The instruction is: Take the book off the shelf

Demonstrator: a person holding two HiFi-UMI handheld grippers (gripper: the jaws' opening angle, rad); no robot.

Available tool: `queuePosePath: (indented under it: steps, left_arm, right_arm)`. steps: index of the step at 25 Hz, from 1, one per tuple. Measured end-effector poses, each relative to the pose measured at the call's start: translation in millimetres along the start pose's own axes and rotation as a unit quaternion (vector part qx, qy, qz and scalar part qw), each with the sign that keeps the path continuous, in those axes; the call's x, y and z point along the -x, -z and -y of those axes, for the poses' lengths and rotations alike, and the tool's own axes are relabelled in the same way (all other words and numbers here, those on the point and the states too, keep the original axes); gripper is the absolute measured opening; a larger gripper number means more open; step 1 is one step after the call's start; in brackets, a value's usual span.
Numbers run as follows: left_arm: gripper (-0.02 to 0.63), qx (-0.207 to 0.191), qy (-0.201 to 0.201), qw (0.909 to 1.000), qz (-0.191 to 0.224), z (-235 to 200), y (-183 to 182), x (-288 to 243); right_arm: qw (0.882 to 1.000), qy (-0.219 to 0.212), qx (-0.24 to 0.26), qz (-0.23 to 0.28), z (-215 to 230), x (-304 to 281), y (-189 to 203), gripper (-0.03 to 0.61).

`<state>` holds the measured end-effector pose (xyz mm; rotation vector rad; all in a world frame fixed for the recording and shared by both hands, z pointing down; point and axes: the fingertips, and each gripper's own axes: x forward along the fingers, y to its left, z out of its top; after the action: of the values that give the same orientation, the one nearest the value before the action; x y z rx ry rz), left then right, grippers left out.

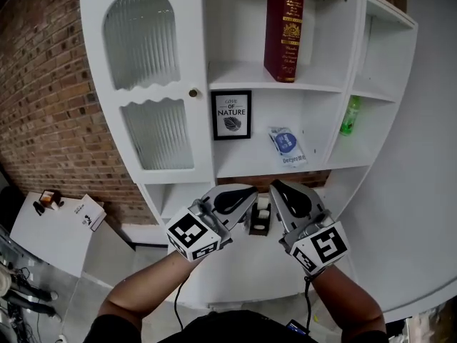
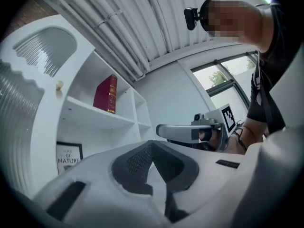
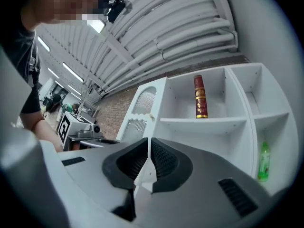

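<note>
Far left: cabinet door [image 1: 146,84], ribbed glass, shut.

Left claw [image 1: 245,197] below shelves, jaws pressed together, nothing in them.

Framed print [image 1: 231,114] on middle shelf.

Book [image 1: 284,28], dark red with gold, stands upright on upper shelf [image 1: 235,77], centre bay. Well above both claws, untouched.

Right claw [image 1: 280,191] just beside left one, jaws pressed together too, empty.

Green bottle [image 1: 349,116] in far right bay.

Progress: looks like nothing done yet. Reach up, open claw, grip book, pull out, all left to do.

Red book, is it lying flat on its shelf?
No, the red book stands upright on the upper shelf, with its spine facing out.
</note>
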<state>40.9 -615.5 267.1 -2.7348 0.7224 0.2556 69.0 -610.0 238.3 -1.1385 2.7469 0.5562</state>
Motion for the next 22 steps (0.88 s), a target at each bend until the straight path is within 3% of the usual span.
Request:
queuePosePath:
  steps: [6,17,22]
  left_arm:
    - [0.008,-0.057,0.050,0.9971,0.008,-34,-53,-27]
    - [0.008,-0.129,0.093,0.9863,0.043,-81,-150,-66]
    - [0.008,-0.140,0.097,0.9843,0.046,-97,-175,-83]
  right_arm:
    - [0.998,0.016,0.066,0.004,28,-37,-53,0.028]
    - [0.991,0.076,0.104,0.018,102,-90,-150,0.029]
    - [0.991,0.103,0.091,0.007,132,-109,-169,0.059]
